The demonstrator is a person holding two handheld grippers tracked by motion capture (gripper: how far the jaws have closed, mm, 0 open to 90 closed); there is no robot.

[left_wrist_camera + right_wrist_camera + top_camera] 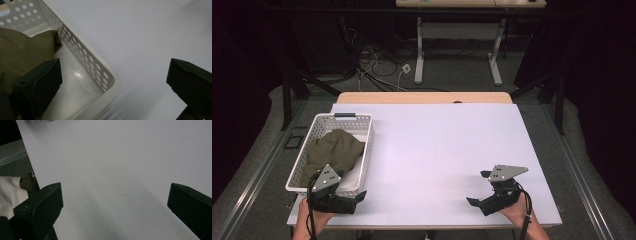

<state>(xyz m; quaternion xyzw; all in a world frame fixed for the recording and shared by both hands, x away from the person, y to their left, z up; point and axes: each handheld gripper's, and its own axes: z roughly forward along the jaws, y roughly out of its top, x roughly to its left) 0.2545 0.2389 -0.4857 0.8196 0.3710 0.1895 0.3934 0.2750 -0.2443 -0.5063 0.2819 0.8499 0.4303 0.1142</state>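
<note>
A white perforated basket (362, 131) stands at the table's left side, with an olive-green garment (334, 149) bunched inside it. My left gripper (352, 186) hovers at the basket's near right corner and is open with nothing between its jaws. In the left gripper view one jaw hangs over the basket's inside and the other over the bare table, so my left gripper (114, 67) straddles the basket (82, 55) wall; the garment (22, 50) lies further in. My right gripper (477, 187) is open and empty above the table's near right part, and nothing but white tabletop lies between the jaws of my right gripper (115, 192).
The white tabletop (437, 145) rests on a wooden table whose edge (422, 97) shows at the back. Dark curtains, cables on the floor (377, 65) and another table's legs (419, 55) lie beyond. The table's near edge runs just under both hands.
</note>
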